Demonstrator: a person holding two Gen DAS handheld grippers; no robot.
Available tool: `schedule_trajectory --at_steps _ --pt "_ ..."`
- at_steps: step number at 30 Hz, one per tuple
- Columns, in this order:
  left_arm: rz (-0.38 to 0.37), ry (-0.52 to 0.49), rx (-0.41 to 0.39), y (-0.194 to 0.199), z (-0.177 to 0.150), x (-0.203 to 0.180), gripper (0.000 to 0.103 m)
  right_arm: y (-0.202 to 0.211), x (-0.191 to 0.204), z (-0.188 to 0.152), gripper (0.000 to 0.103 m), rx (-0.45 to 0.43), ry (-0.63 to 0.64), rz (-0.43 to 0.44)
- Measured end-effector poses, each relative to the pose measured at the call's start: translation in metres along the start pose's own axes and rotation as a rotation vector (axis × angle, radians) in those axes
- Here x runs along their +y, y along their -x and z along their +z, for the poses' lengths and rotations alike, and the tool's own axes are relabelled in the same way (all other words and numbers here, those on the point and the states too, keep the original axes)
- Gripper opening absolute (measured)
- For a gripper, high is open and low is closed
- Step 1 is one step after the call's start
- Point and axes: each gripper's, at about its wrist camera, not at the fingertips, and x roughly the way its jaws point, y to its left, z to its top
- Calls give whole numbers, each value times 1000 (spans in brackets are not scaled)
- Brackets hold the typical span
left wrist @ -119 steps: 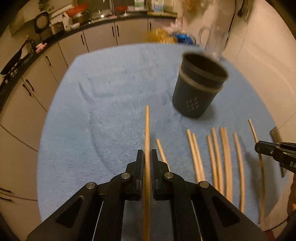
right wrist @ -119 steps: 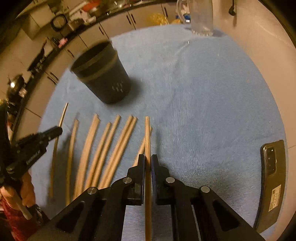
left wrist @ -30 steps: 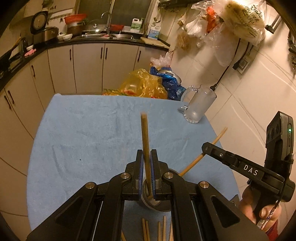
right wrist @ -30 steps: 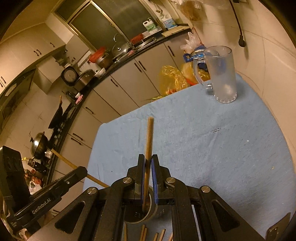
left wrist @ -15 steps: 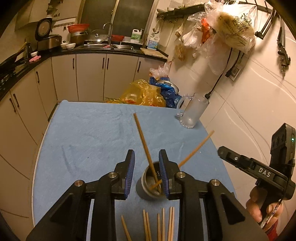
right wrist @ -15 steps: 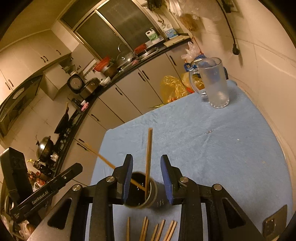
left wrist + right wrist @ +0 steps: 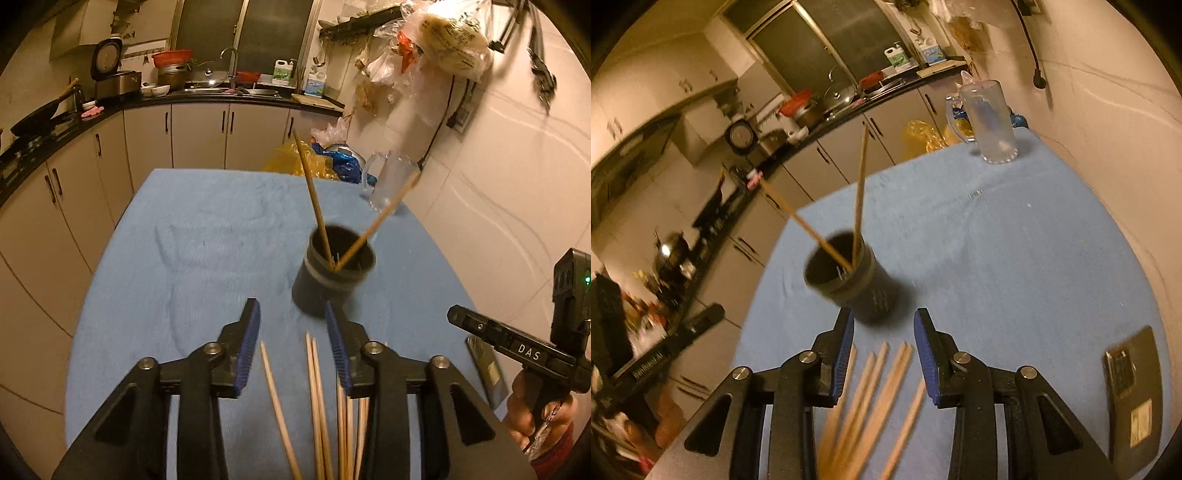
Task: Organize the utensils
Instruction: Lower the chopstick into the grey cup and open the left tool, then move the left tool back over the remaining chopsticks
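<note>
A dark utensil holder [image 7: 334,271] [image 7: 849,280] stands on the blue cloth with two wooden chopsticks [image 7: 314,199] [image 7: 860,192] leaning out of it. Several more chopsticks [image 7: 317,402] [image 7: 875,391] lie flat on the cloth near me. My left gripper [image 7: 293,345] hangs over those loose sticks, its jaws opening and nothing between them. My right gripper [image 7: 882,349] is likewise behind the holder, jaws opening and empty above the loose sticks. The right gripper's finger [image 7: 498,338] shows at the right of the left wrist view, held by a hand [image 7: 535,410].
A glass mug [image 7: 990,122] [image 7: 388,181] stands at the table's far right corner. A phone [image 7: 1132,391] lies at the near right edge. Kitchen cabinets [image 7: 199,133] and a counter run beyond the table; a tiled wall [image 7: 517,166] borders the right side.
Both grippers let go of their chopsticks, which now stand in the holder. Both opened and pulled back toward the near edge, over the loose sticks.
</note>
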Motion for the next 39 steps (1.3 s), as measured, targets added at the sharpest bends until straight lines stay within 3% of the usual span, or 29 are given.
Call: schedule_trajectory --at_steps 8,11,14,25,39 --pt "76 15 -78 20 -89 -8 40 35 9 -77 37 -155 124 -152" --pt "123 19 -132 28 -114 -10 42 36 13 -105 37 -166 189 -202" --pt "167 5 -138 30 -128 -13 46 32 10 -112 37 -126 193 -229" --pt "180 -12 -97 38 -134 -18 48 47 28 -121 37 -134 233 -207" --pt "200 -23 -143 64 -136 -21 51 69 49 -127 37 -182 277 -185"
